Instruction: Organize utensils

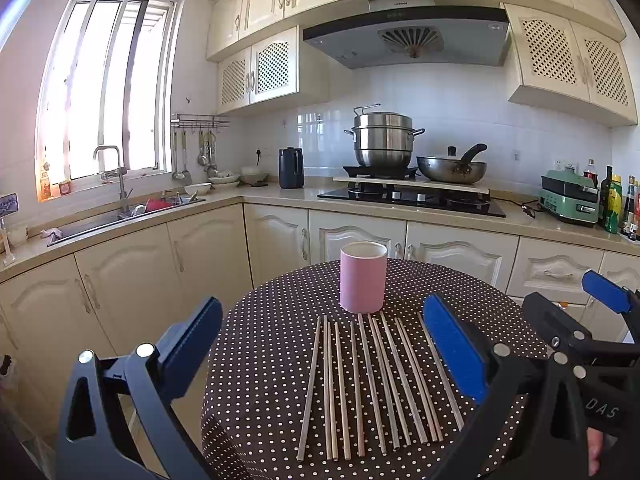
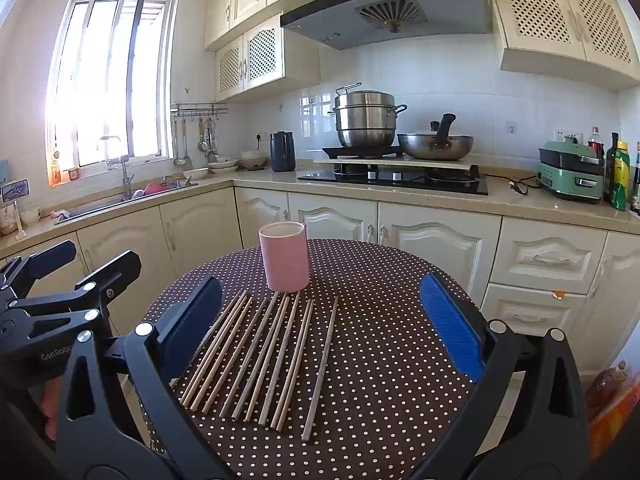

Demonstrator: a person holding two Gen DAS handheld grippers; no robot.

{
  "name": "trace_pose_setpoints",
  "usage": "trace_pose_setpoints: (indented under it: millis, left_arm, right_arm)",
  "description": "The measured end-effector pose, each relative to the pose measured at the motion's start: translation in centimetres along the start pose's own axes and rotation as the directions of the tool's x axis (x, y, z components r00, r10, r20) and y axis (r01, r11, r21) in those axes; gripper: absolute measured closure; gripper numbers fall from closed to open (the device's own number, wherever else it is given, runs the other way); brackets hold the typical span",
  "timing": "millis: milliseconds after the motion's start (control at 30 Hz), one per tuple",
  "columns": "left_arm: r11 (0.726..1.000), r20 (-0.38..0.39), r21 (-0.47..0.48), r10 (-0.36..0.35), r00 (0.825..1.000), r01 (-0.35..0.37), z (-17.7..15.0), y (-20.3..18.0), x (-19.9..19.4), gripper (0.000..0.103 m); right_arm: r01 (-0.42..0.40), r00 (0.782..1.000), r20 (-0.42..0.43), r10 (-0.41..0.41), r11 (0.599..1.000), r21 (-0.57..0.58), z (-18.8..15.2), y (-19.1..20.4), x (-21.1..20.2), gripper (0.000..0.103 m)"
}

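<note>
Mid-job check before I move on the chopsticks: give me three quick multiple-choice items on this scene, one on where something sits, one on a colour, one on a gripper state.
1. Where does the cup stand relative to the chopsticks?
A. Beyond their far ends
B. On top of them
C. Off the table

2. What colour is the cup's outside?
A. Green
B. Pink
C. Black

3. What state is the left gripper in?
A. Shut on a chopstick
B. Shut on the cup
C. Open, holding nothing

Answers:
1 A: the cup stands upright on the dotted tablecloth just past the chopstick tips.
2 B: its wall is pink in both views.
3 C: its blue pads are wide apart with nothing between them.
</note>
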State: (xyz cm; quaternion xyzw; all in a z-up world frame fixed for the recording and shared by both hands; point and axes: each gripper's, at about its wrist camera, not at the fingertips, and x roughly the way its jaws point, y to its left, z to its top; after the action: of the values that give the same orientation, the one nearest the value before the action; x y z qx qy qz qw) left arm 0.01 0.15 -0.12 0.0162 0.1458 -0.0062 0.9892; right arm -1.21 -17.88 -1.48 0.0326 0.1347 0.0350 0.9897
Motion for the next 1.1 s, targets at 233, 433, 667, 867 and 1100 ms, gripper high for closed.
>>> trace_pose_setpoints:
  millis: [233,433,667,867,1100]
  left_arm:
    - [1.000,-0.003,0.001,0.008,1.000,-0.008,-0.03,-0.09,0.09,0.004]
    - [1.000,-0.011,-0.001,0.009,1.000,-0.009,-0.02,0.05,0.35,0.004]
    - [1.000,-0.014,0.001,0.013,1.000,-0.013,-0.15,0.10,0.66,0.004]
    - [1.000,-0.014,-0.003,0.011,1.000,-0.011,-0.14,0.05,0.74,0.004]
    - [1.000,-0.015,-0.003,0.011,1.000,-0.011,-0.23,0.06,0.88,0.004]
  right_arm:
    - [-0.001,1.000,-0.014,0.001,1.000,0.008,0.05,0.03,0.09,0.006]
    - [0.003,1.000,-0.022,-0.003,1.000,0.009,0.04,0.15,0.28,0.006]
    - [0.000,0.999,-0.037,0.000,1.000,0.017,0.21,-0.07,0.60,0.006]
    - [-0.002,0.999,-0.042,0.002,1.000,0.021,0.23,-0.06,0.70,0.006]
    - [-0.005,0.999,-0.048,0.007,1.000,0.025,0.18,-0.01,0.84,0.006]
